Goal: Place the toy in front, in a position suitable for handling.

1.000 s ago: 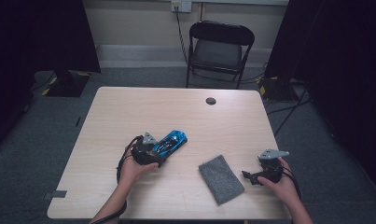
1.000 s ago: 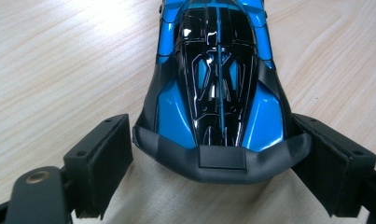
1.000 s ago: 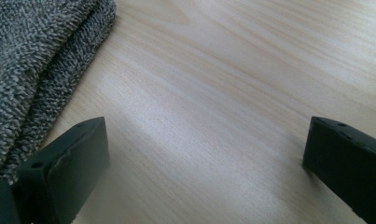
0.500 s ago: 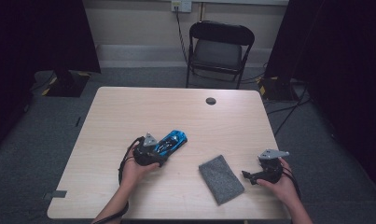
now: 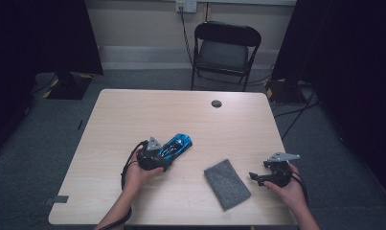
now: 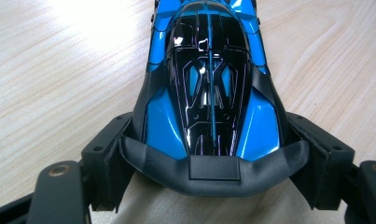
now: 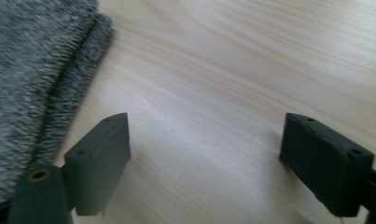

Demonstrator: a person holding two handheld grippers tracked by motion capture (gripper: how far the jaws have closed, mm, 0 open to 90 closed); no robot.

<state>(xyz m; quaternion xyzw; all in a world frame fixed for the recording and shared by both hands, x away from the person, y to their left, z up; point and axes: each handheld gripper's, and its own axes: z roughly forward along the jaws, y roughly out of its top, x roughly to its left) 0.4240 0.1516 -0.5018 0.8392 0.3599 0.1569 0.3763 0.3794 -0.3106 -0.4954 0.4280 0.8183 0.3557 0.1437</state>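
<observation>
High view: wooden table [image 5: 133,120] w/ a blue toy car [image 5: 177,145] lying left of centre, nose pointing up and to the right. Left gripper [image 5: 163,154] sits at the car's near end, person's left hand [image 5: 139,171] wrapped round the gripper body. Grey cloth [image 5: 227,183] lies flat right of centre, near the front edge, apart from the car. Right gripper [image 5: 254,178] is just beside the cloth's right edge, pointing at it but not touching afaict. Behind the table there's a black folding chair [image 5: 226,50], plus a small dark round cap [image 5: 216,103] in the tabletop towards the far edge.

Left gripper view: the car [image 6: 209,79] runs straight away from the camera, its black rear bumper wedged between the two jaws. Both pads sit against the car's flanks, so it's clamped on the tail end; jaws have just been closing in on it.

Right gripper view: jaws stand wide apart w/ bare wood [image 7: 232,84] between them, nothing held. They've just been closing a bit tho. The cloth [image 7: 31,70] fills the upper left, its folded edge just beside the left-hand jaw.
</observation>
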